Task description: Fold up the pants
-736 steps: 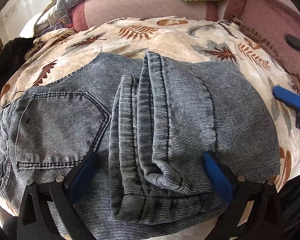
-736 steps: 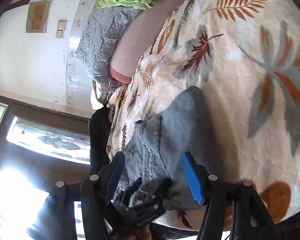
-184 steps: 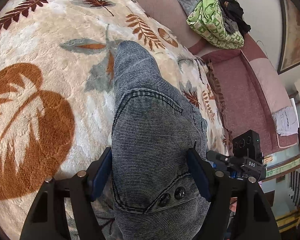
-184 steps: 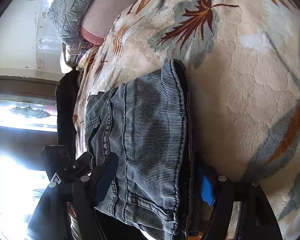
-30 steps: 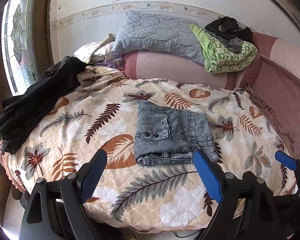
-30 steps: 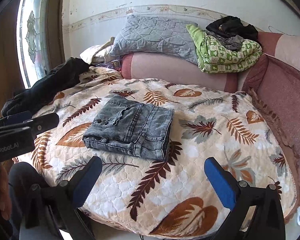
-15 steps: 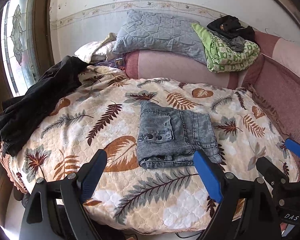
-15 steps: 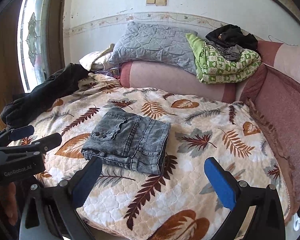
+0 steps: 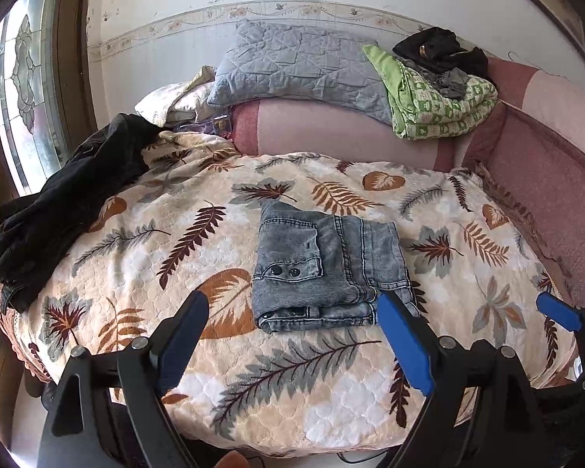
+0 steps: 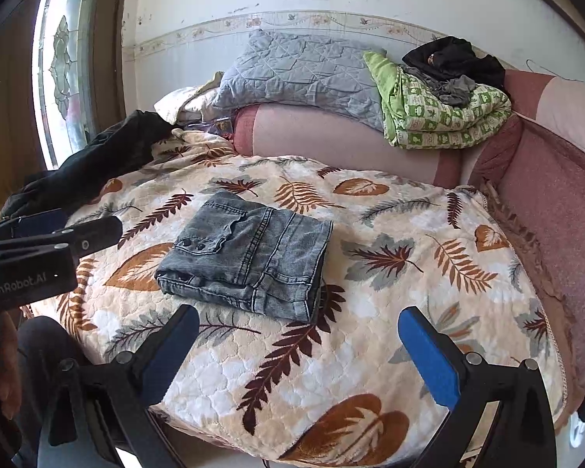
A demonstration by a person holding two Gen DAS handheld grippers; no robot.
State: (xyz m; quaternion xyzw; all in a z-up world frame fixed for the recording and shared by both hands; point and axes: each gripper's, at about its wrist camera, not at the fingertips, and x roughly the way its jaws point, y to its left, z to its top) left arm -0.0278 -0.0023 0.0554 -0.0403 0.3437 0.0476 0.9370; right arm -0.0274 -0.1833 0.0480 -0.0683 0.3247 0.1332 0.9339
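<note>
Your left claw (image 9: 294, 319) is spread wide and holds nothing. Your right claw (image 10: 298, 335) is likewise spread and empty. Both hover above the near edge of the bed (image 9: 331, 397), apart from the cloth. The pants (image 9: 327, 269) lie folded into a compact rectangle on the leaf-print blanket (image 10: 390, 284), near its middle, two dark buttons facing up. A black garment (image 9: 66, 199) lies at the blanket's left edge.

Bare blanket (image 9: 292, 370) lies open on every side of the folded pants (image 9: 327, 269). A black garment (image 9: 66, 199) crowds the left edge; the sofa back (image 10: 343, 140) with its bedding blocks the far side.
</note>
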